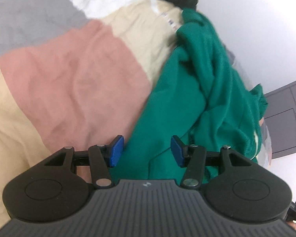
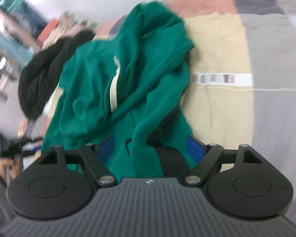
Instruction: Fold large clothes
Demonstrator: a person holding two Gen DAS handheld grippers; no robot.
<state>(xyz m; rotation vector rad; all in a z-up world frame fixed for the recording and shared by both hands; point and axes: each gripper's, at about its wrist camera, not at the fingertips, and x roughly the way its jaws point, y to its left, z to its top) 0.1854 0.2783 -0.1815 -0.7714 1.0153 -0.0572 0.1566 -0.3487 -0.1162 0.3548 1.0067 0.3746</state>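
A green garment [image 1: 197,90] is lying crumpled on a bed cover [image 1: 73,75] of pink, cream and grey blocks, with a pale strip [image 2: 113,90] showing among its folds; what kind of garment it is cannot be made out. The left hand-held gripper [image 1: 147,151] is hovering with its blue pads [image 1: 116,151] standing apart, green cloth lying below the gap but not pinched. The right hand-held gripper [image 2: 151,148] is standing wide open, a fold of the green cloth draping between its pads, which are partly hidden by the cloth. A dark garment [image 2: 43,79] is sitting beyond the green one, blurred. At the left edge of the right wrist view a person's hand [image 2: 9,167] is showing, smeared and cut off.
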